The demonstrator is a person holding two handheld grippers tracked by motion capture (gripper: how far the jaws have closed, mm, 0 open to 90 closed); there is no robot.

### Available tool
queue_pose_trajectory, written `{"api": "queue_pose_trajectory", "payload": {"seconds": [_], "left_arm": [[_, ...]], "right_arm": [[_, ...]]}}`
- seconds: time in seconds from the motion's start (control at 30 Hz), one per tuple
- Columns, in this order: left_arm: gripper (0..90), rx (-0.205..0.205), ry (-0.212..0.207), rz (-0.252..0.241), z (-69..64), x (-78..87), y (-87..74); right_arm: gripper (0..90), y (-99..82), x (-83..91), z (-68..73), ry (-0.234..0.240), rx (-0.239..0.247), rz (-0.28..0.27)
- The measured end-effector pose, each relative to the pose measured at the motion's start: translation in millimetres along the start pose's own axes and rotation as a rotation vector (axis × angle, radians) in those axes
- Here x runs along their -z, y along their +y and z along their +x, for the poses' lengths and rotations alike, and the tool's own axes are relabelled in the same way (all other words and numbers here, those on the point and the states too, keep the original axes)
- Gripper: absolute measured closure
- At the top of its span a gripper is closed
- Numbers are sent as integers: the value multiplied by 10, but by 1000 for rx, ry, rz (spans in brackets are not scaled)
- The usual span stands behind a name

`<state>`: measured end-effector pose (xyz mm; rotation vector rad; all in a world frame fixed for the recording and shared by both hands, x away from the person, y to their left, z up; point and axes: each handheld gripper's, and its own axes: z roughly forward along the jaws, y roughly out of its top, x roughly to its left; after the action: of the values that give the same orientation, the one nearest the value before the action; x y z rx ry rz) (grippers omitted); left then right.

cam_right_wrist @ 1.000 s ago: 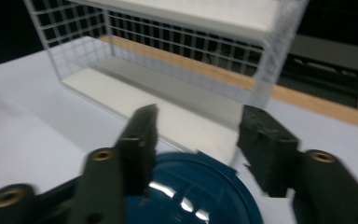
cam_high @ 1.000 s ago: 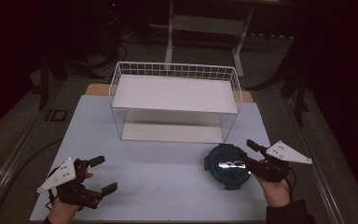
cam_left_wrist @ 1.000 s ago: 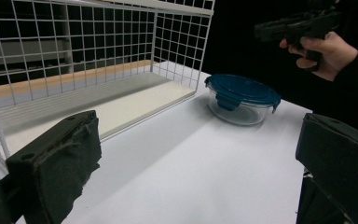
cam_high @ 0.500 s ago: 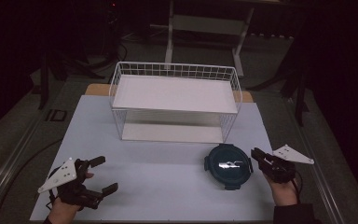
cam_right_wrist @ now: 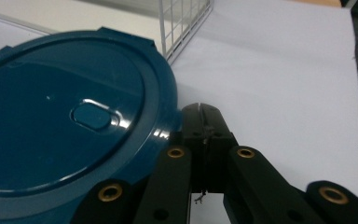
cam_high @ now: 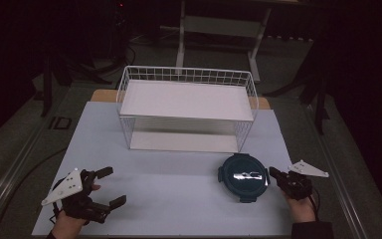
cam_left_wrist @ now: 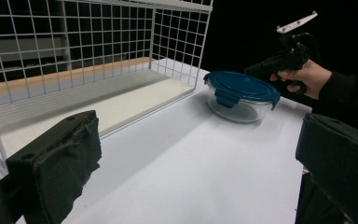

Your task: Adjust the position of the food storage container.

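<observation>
A round clear container with a dark blue clip lid (cam_high: 242, 175) stands on the white table at the front right, before the wire basket. My right gripper (cam_high: 273, 173) lies low at its right side, tips just off the lid's rim. In the right gripper view its jaws (cam_right_wrist: 205, 122) have just been closing and now meet pad to pad beside the lid (cam_right_wrist: 65, 126), with nothing seen between them. My left gripper (cam_high: 110, 186) rests at the front left, open and empty. In the left gripper view its pads (cam_left_wrist: 56, 163) frame the container (cam_left_wrist: 241, 86) and the right gripper (cam_left_wrist: 263, 69) beyond.
A white wire basket (cam_high: 186, 74) with a flat white shelf stands across the middle of the table, its open side facing me. Its corner (cam_right_wrist: 182, 23) sits just past the container. Bare white tabletop (cam_high: 179, 184) lies between the two hands.
My right gripper has sunk toward the table beside the container and its jaws have gone from apart to closed. The left gripper and the container have stayed put.
</observation>
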<state>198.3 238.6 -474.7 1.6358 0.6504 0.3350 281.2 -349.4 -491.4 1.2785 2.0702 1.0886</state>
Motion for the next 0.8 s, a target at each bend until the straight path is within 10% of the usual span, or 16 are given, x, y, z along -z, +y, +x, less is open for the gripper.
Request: {"api": "queue_pose_trajectory", "payload": {"seconds": [0.37, 0.8], "left_arm": [[1, -2, -3, 5, -1, -12, -5], [1, -4, -1, 7, -8, -18, -7]], "right_arm": [[900, -52, -10, 46, 2, -20, 17], [900, 32, -153, 316, 110, -4, 28]]}}
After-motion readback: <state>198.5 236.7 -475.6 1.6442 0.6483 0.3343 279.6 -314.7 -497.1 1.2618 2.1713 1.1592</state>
